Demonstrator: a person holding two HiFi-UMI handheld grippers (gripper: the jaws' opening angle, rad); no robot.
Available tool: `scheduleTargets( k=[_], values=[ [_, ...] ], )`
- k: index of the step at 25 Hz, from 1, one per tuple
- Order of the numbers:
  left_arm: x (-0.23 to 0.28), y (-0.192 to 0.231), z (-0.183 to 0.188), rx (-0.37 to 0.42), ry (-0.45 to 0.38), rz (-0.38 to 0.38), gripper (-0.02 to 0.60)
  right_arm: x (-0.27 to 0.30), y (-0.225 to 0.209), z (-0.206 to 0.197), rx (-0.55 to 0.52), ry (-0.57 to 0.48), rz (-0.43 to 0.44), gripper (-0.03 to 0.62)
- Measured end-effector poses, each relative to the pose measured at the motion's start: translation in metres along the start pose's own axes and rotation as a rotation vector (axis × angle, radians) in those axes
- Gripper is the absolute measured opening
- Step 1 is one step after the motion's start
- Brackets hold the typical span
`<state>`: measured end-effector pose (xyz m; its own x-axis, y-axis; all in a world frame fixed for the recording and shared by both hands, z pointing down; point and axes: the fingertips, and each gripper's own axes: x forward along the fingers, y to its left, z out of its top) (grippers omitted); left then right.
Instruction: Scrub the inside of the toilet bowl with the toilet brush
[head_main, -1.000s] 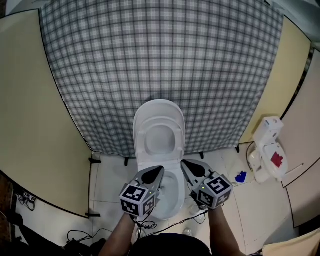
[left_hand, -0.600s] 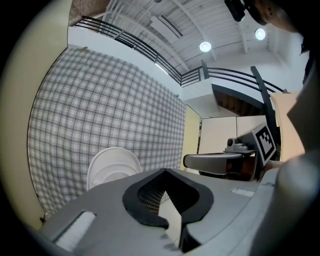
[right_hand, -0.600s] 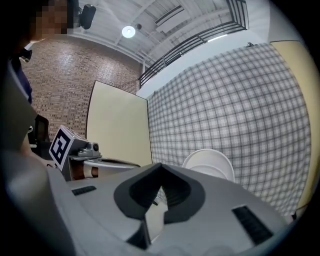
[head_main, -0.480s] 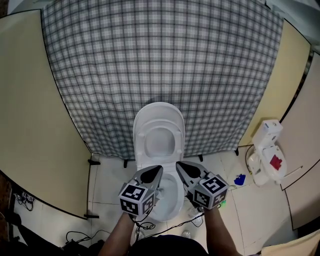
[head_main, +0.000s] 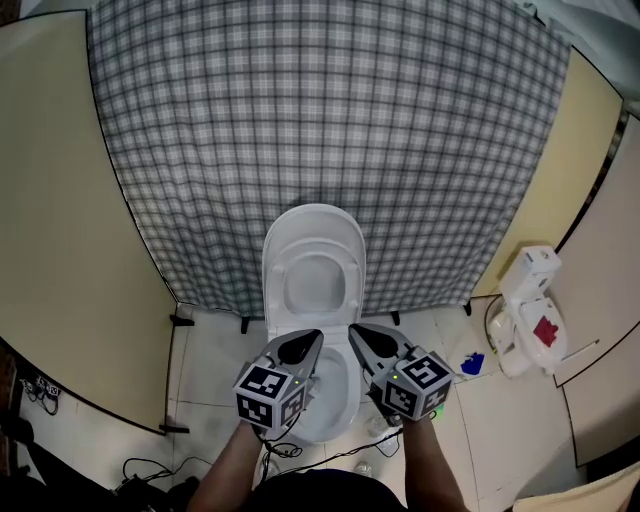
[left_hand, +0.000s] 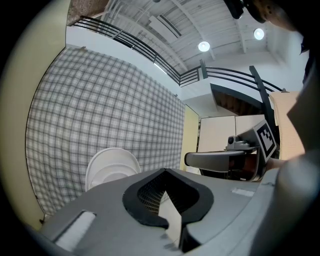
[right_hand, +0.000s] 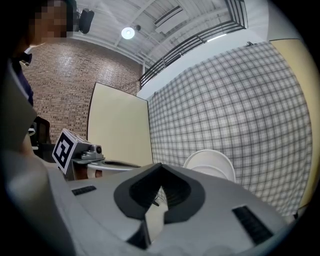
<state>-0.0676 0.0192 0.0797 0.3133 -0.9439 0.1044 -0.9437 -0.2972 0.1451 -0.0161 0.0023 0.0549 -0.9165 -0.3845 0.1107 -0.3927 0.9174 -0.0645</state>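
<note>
The white toilet stands against the checked curtain with its lid (head_main: 313, 255) raised; the bowl (head_main: 330, 400) lies partly under my grippers. My left gripper (head_main: 308, 342) hovers over the bowl's left rim, shut, with nothing between its jaws. Close beside it, over the right rim, my right gripper (head_main: 358, 335) is also shut and empty. In the left gripper view the closed jaw tips (left_hand: 164, 171) point toward the lid (left_hand: 111, 167), and the right gripper (left_hand: 220, 159) shows alongside. The right gripper view shows its own tips (right_hand: 160, 165) and the lid (right_hand: 210, 162). Neither gripper holds a brush.
A white object with a red patch (head_main: 530, 320) stands on the tiled floor at the right, with a small blue item (head_main: 473, 363) beside it. Cream partition panels (head_main: 60, 230) flank the curtain (head_main: 320, 110). Cables (head_main: 150, 470) trail on the floor at lower left.
Both grippers have sunk a little over the bowl, and the right one has drifted slightly left toward the other. Nothing was taken hold of or let go.
</note>
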Motion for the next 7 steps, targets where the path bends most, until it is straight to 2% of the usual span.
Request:
scheduleTargets(
  k=[3,7],
  values=[
    [-0.011,-0.009,-0.005,0.003,-0.013,0.012,0.009,-0.008,0.011,-0.007,-0.013,0.004,0.019,0.012],
    [0.02,0.011,0.037,-0.002,0.028,-0.008,0.009,0.015,-0.018,0.03,0.024,0.025,0.001,0.012]
  ],
)
